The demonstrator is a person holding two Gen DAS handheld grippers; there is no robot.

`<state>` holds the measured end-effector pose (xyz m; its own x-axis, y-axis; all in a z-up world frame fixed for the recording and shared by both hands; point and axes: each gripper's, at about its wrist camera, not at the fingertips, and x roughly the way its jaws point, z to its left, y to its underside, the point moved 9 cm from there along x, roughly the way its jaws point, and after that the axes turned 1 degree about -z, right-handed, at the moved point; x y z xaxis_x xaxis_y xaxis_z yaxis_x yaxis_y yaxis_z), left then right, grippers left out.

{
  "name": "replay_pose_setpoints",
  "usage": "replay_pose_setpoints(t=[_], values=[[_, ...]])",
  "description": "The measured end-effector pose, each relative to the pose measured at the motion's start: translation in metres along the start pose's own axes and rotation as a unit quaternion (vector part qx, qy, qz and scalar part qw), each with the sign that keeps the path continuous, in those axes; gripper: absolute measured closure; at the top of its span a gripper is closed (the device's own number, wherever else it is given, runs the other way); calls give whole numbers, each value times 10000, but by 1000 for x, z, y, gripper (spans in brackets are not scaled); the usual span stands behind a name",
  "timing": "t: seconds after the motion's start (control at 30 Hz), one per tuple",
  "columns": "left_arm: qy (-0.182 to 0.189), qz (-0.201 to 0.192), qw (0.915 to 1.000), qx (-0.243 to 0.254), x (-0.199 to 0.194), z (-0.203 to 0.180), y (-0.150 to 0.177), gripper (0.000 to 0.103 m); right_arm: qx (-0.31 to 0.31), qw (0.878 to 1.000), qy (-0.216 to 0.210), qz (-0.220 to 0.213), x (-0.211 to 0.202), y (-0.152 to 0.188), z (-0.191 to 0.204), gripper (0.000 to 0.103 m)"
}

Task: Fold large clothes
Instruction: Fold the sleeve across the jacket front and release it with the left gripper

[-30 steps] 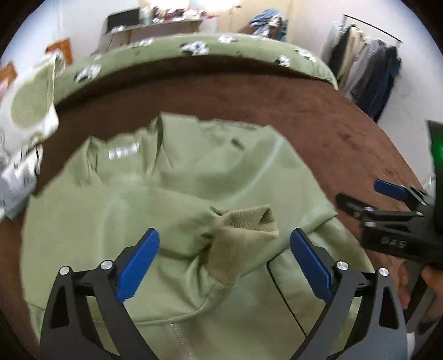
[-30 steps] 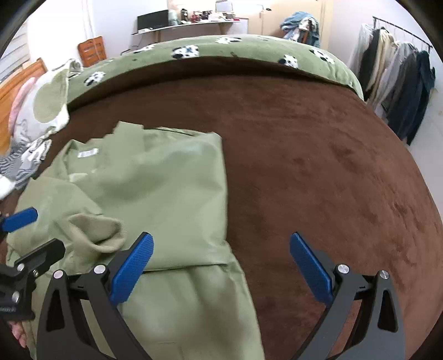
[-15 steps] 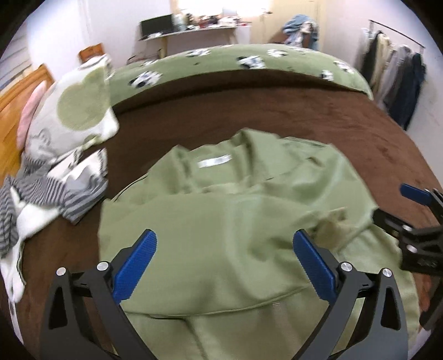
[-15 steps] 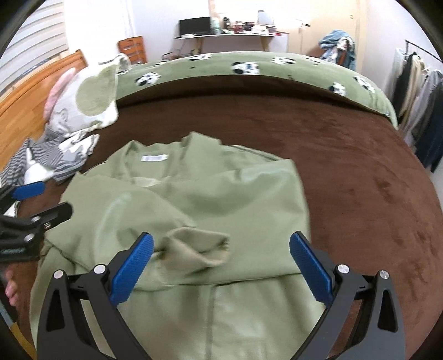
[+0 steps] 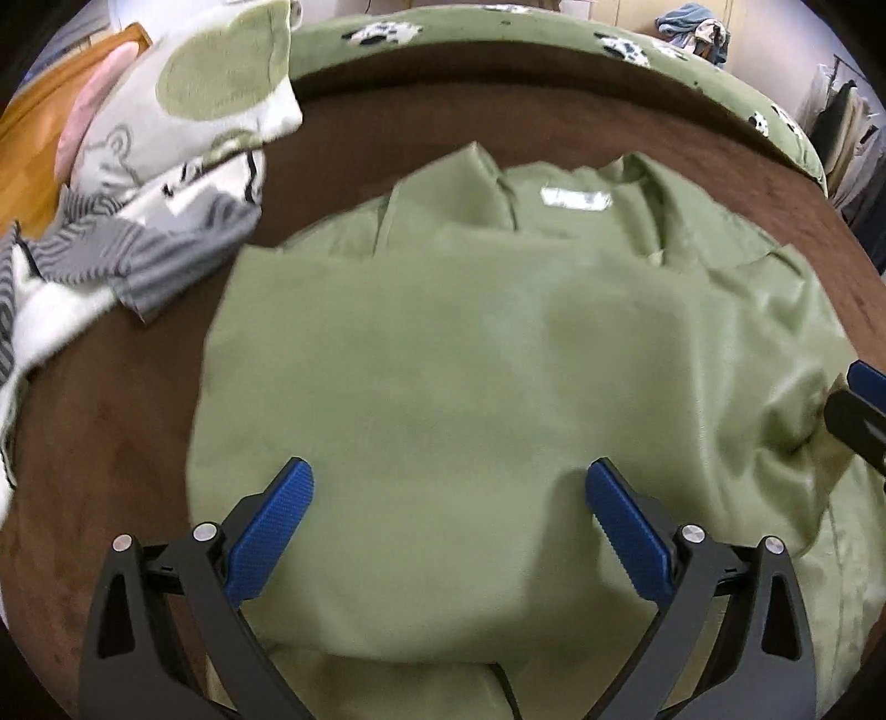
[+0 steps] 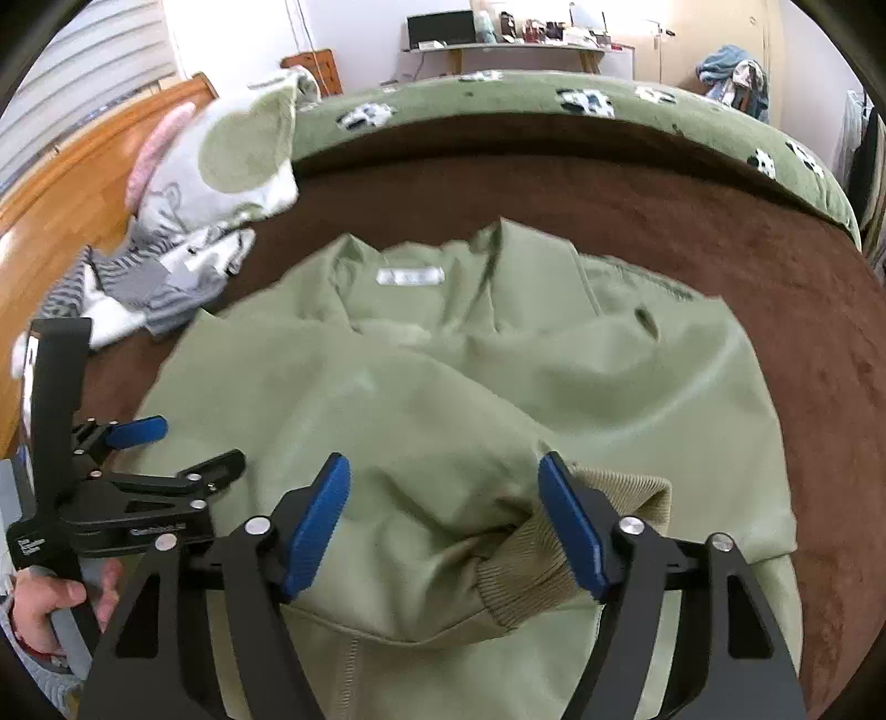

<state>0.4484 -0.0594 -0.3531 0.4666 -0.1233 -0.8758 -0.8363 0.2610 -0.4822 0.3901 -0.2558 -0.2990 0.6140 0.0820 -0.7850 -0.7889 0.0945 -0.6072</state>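
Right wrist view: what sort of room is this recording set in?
Most likely a bedroom. A bed with a brown cover and a wooden headboard fills the view, pillows lie at its head, and a cluttered desk stands against the far wall.

A home bedroom is shown. A bed [image 6: 692,221] covered with a brown blanket [image 6: 775,310] is seen, edged by a green quilt [image 6: 526,111] with a black-and-white pattern. A wooden headboard [image 6: 83,183] is found at the left, with a pillow [image 6: 232,160] and striped clothes [image 6: 138,277] lying beside it. A table [image 6: 498,50] cluttered with small items is set against the far wall, and clothes are hung on a rack [image 5: 841,105] at the right.
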Motion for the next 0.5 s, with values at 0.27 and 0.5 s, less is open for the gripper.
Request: replay_pose_setpoints(t=[0.27, 0.5], values=[[51, 18, 9999, 98, 10, 0, 7, 5, 125, 9991, 349, 194, 0, 42, -45, 42], [31, -4, 10000, 76, 13, -1, 8, 5, 419, 9976, 481, 282, -12, 76, -73, 42]])
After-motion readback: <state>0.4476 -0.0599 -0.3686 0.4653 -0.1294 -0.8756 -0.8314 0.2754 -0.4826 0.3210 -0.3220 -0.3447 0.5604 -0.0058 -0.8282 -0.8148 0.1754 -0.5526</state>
